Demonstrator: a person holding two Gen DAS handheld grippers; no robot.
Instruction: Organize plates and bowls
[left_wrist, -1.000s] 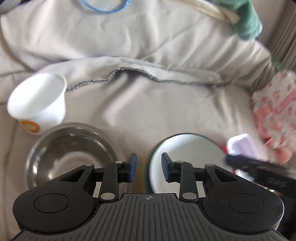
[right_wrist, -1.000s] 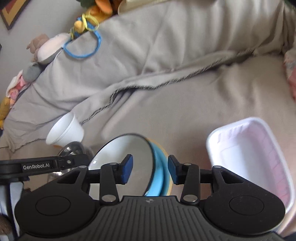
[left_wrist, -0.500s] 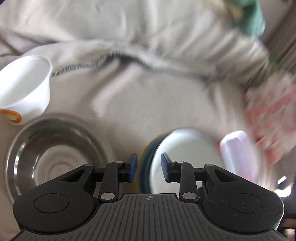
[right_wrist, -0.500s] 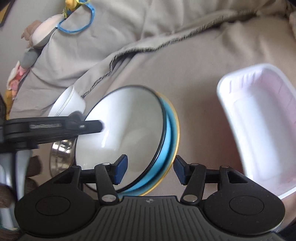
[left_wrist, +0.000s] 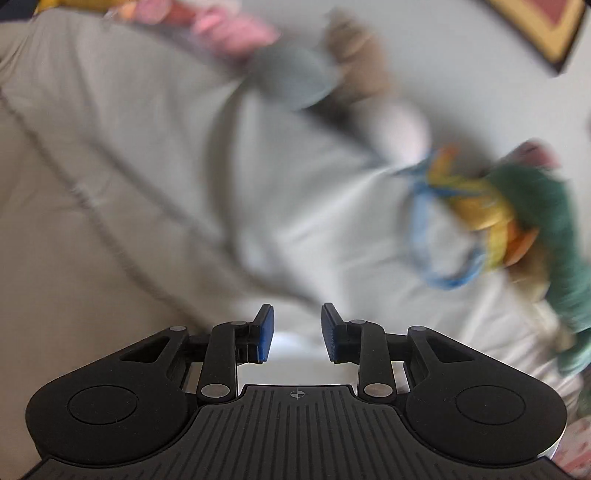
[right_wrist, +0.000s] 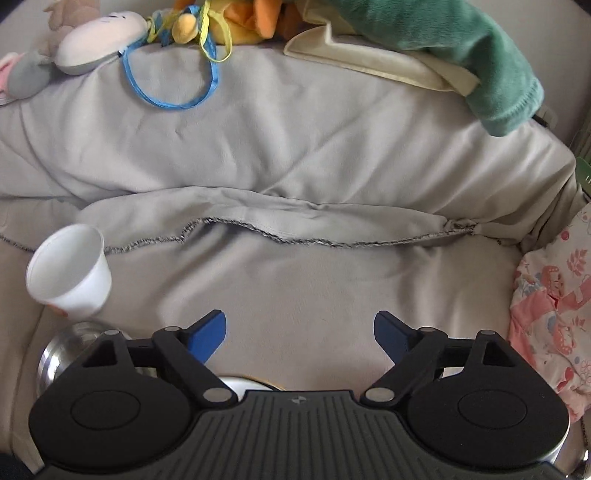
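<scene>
In the right wrist view a white cup-shaped bowl (right_wrist: 70, 275) lies tilted on the grey sheet at the left. The rim of a steel bowl (right_wrist: 61, 349) shows just below it, behind my gripper's left arm. A sliver of a white plate with a yellow edge (right_wrist: 245, 384) peeks out under the gripper body. My right gripper (right_wrist: 299, 334) is wide open and empty above the sheet. The left wrist view is blurred. My left gripper (left_wrist: 297, 338) stands partly open with nothing between its pads, with only a pale white patch (left_wrist: 295, 360) below them.
A grey bedsheet (right_wrist: 295, 280) with a stitched fold covers the surface. Plush toys (right_wrist: 96, 40), a blue cord loop (right_wrist: 173, 92) and a green blanket (right_wrist: 461, 48) lie at the back. A pink patterned cloth (right_wrist: 554, 302) lies at the right edge.
Both grippers have pulled back and swung up from the stacked plates. The right gripper opened wide and the white tray left its view. The left view swung toward the toys and wall.
</scene>
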